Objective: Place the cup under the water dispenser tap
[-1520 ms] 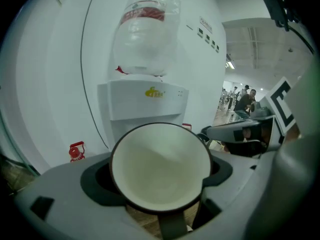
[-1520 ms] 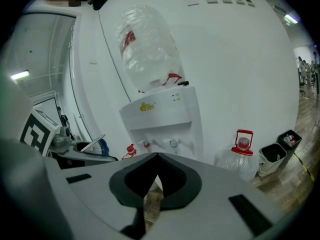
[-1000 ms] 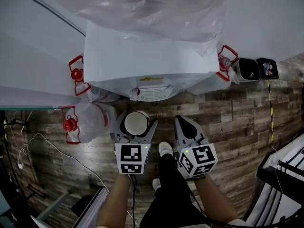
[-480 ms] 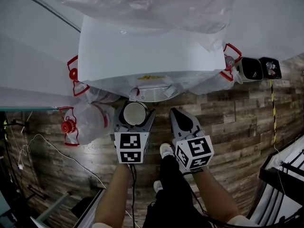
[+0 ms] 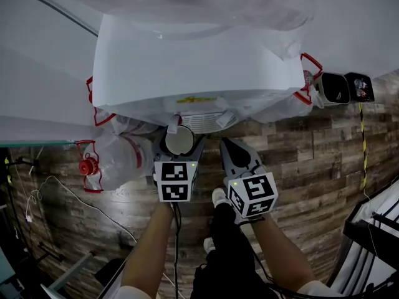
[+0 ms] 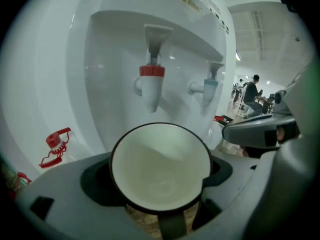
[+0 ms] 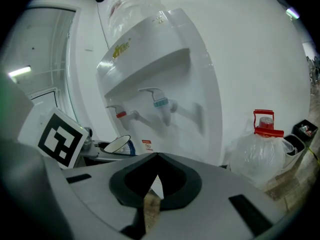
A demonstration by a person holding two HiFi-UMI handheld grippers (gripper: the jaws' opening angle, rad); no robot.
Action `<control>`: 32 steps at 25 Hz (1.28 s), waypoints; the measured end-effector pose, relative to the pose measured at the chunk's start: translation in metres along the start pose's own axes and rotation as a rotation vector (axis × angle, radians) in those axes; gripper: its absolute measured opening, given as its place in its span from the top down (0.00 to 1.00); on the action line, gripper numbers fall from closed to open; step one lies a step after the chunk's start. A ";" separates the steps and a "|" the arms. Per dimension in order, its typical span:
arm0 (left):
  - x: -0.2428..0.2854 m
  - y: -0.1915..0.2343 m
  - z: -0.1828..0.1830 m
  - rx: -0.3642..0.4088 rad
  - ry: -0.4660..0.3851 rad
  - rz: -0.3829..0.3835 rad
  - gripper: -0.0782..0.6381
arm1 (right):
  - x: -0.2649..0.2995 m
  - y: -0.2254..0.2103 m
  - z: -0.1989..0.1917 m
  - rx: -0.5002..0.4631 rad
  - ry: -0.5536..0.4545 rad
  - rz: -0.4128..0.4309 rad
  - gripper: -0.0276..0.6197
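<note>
Wood-plank floor [image 5: 299,148] runs below a white water dispenser [image 5: 193,67] that stands against a pale wall.

- Dispenser front, left gripper view: a recessed bay with two taps, the red tap [image 6: 151,86] to the left and the blue tap [image 6: 209,90] to the right.
- Head view: a round white drip grille [image 5: 201,122] juts from the dispenser's base.
- Left claw [image 5: 180,147]: clenched on the cup [image 6: 159,166], one jaw on each side of its wall.
- The cup is upright, with a white inside and a dark rim. Nothing is in it.
- Cup position: held off the floor, just in front of the bay. In the left gripper view its rim sits below the red tap's spout, apart from it. In the head view it is at the grille's left edge. Whether it is squarely under the spout cannot be told.
- Right claw [image 5: 232,149]: clenched, jaws met at the tips with nothing between them. It hangs just right of the left claw, in front of the dispenser.
- A clear water jug [image 5: 115,161] with a red cap [image 5: 87,166], wrapped in plastic film, lies on the floor left of the dispenser. Its fill level cannot be made out.
</note>
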State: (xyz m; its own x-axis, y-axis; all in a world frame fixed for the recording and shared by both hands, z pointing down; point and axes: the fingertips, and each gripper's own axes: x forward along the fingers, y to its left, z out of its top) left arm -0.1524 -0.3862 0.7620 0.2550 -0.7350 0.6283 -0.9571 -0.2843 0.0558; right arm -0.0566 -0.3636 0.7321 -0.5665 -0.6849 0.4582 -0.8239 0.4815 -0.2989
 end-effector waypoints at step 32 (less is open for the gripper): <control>0.070 0.024 -0.024 -0.040 0.048 0.105 0.25 | 0.004 -0.018 -0.025 0.027 0.037 -0.020 0.93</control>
State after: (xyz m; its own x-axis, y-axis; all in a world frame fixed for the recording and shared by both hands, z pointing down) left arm -0.1610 -0.4299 0.8261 0.1468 -0.7290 0.6686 -0.9832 -0.1816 0.0178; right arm -0.0432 -0.3613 0.7599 -0.5497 -0.6729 0.4951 -0.8352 0.4529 -0.3119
